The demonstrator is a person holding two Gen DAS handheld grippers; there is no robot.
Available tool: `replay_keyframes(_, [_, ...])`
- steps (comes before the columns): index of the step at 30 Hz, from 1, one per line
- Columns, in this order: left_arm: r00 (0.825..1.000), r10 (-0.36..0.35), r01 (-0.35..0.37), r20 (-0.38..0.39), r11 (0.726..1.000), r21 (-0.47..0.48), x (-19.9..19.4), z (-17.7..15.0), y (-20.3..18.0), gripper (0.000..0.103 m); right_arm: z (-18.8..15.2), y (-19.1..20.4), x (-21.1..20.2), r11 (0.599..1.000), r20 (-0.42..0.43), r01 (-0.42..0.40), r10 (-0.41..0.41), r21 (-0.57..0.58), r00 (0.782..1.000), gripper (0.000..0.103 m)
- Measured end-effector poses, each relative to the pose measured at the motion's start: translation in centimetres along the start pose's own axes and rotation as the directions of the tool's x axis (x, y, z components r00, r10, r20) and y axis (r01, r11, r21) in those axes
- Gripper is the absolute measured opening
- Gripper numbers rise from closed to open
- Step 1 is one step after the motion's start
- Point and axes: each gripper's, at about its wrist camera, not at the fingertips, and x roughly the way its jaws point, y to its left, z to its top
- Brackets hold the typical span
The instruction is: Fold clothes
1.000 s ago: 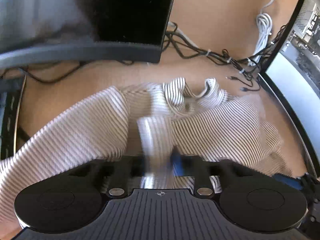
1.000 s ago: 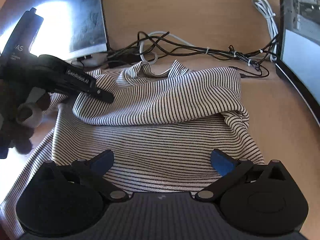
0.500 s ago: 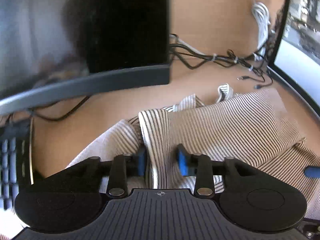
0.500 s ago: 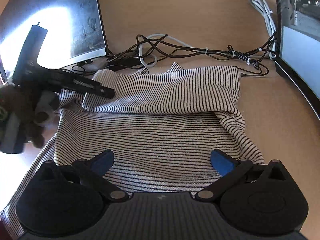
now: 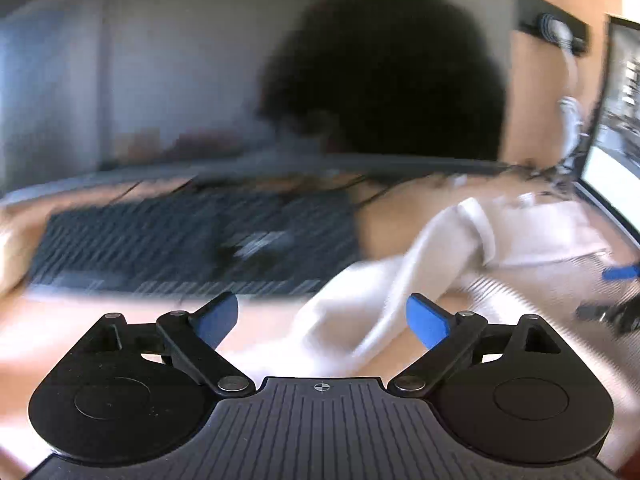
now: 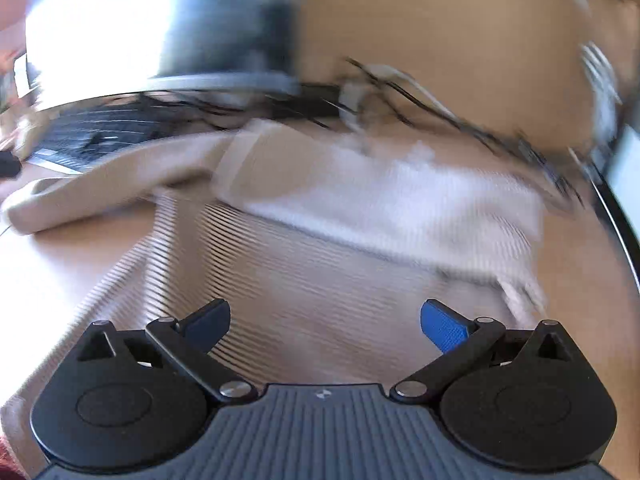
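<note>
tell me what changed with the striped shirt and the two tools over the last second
The left tool let go of the striped shirt it was pinching; its jaws are opening with nothing gripped, and it swung away left toward the keyboard. The folded-over flap now lies on the shirt. The right tool stayed open and empty over the shirt's near part, shifting slightly. Shirt still on the desk.

Office or computer workstation. Evidence: wooden counter (image 6: 460, 32) carrying a black keyboard (image 5: 192, 248), a monitor (image 6: 160, 28) at left, a second screen (image 5: 612, 120) at right, tangled cables (image 6: 420, 100) between them.
</note>
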Motion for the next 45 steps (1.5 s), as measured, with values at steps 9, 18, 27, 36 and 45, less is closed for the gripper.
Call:
replay_keyframes(9, [0.999,0.025,-0.022,-0.040,0.998,0.064,1.8,-5.0,1.4,0.092,4.4,7.0,-0.9,0.989,0.012,-0.088,0.090,-0.122,0.996,0.098])
replay_keyframes(18, [0.990,-0.137,0.137,-0.033,0.990,-0.020,3.5,-1.7,1.0,0.016,3.9,6.7,-2.5,0.994,0.015,-0.020,0.022,-0.105,1.000,0.098])
replay_keyframes(27, [0.996,0.079,-0.043,0.048,0.852,-0.521,-0.3,1.4,12.5,0.020,6.0,9.9,-1.9,0.985,0.071,-0.024,0.037,-0.171,0.997,0.098])
replay_keyframes(36, [0.991,0.130,-0.107,-0.014,0.749,-0.654,-3.5,-6.0,14.8,0.081,10.4,23.0,1.3,0.888,0.078,-0.192,0.246,-0.417,0.966,0.057])
replay_keyframes(45, [0.983,0.163,-0.068,0.083,0.748,-0.660,-10.8,-9.0,8.2,0.096,10.6,35.4,10.4,0.887,0.070,-0.113,0.160,-0.447,0.985,0.053])
